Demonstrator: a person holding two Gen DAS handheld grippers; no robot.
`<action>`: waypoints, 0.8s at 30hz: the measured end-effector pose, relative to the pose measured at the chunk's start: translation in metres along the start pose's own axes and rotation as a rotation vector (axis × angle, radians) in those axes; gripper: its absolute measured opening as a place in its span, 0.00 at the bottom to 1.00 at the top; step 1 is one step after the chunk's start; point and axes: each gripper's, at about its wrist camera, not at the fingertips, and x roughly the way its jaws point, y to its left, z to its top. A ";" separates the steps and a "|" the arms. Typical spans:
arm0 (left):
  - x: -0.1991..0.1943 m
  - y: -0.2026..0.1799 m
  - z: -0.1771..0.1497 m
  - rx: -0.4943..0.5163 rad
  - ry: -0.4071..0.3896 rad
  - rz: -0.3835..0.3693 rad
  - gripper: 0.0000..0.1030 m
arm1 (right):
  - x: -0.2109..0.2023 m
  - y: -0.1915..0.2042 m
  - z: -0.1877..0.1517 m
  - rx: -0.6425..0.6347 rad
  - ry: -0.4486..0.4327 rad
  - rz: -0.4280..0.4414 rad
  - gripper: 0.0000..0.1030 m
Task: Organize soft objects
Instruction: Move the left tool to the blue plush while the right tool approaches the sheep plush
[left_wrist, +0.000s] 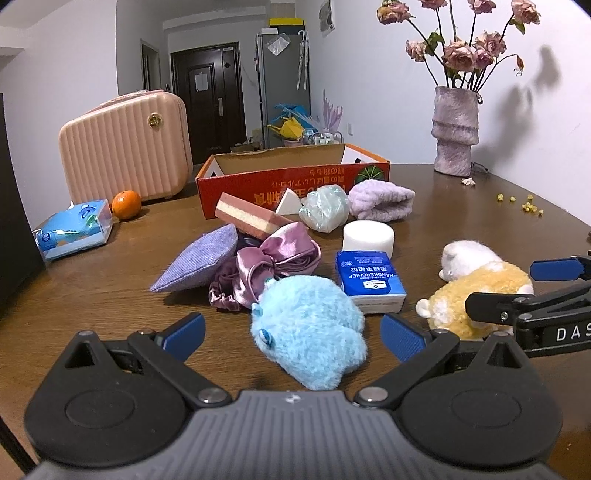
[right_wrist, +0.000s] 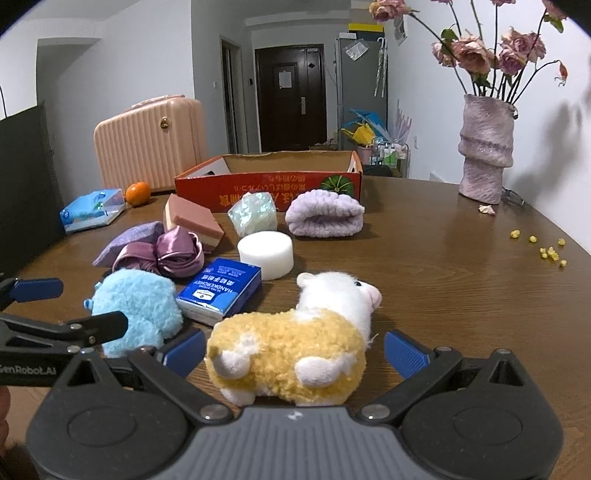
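Note:
My left gripper (left_wrist: 293, 338) is open, its jaws on either side of a fluffy blue plush (left_wrist: 306, 332) lying on the brown table. My right gripper (right_wrist: 295, 350) is open around a yellow and white plush (right_wrist: 291, 350), also lying on the table. Beyond them lie a blue tissue pack (left_wrist: 369, 278), a white foam cylinder (left_wrist: 368, 238), a satin scrunchie (left_wrist: 273, 266), a purple pouch (left_wrist: 201, 262), a pink sponge (left_wrist: 251, 216), a pale crinkly ball (left_wrist: 325, 208) and a lilac towel roll (left_wrist: 380, 201). An open red cardboard box (left_wrist: 291, 181) stands behind them.
A pink ribbed case (left_wrist: 125, 147), an orange (left_wrist: 126, 205) and a blue tissue packet (left_wrist: 74, 230) sit at the back left. A vase of dried roses (left_wrist: 456, 129) stands at the back right, with small yellow crumbs (left_wrist: 524, 203) near it.

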 end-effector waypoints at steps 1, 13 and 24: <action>0.002 0.000 0.001 0.002 0.005 0.001 1.00 | 0.003 0.000 0.001 -0.001 0.006 0.002 1.00; 0.021 0.000 0.003 0.010 0.050 0.025 1.00 | 0.026 0.001 0.001 0.001 0.043 0.033 1.00; 0.037 -0.006 0.004 0.025 0.094 0.031 1.00 | 0.034 -0.008 0.001 0.023 0.043 0.034 1.00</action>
